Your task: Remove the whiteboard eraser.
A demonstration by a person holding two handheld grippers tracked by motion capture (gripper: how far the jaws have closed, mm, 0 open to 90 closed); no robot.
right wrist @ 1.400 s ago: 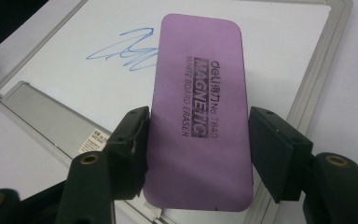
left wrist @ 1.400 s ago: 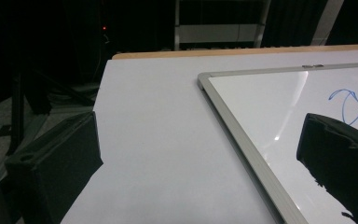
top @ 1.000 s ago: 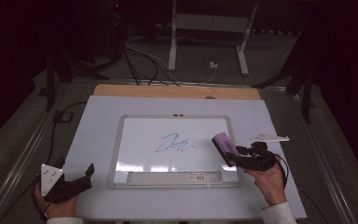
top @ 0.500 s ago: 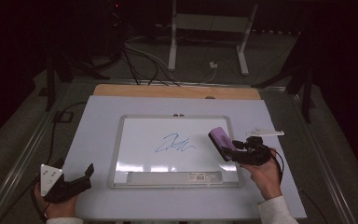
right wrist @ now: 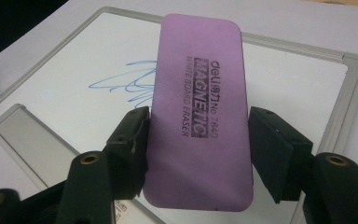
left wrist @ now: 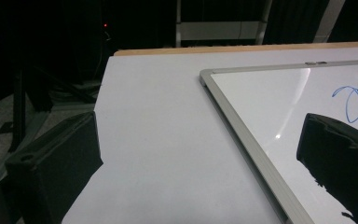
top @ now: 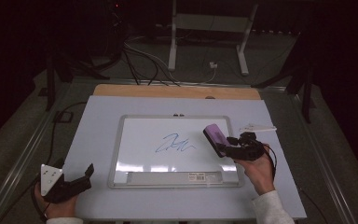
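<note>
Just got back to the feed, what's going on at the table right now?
A person works with a gripper in each hand. The right gripper holds a purple magnetic whiteboard eraser between its jaws, above the right part of the whiteboard, near the blue scribble, which is not yet wiped. The left gripper sits open and empty at the table's near left corner, off the board. A white marker lies on the table to the board's right.

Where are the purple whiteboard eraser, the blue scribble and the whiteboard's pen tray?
purple whiteboard eraser (right wrist: 198, 121): right gripper view, on its printed face.
blue scribble (top: 175, 143): high view, middle of the blue strokes.
whiteboard's pen tray (top: 168, 177): high view, bare part of the tray along the near edge.
</note>
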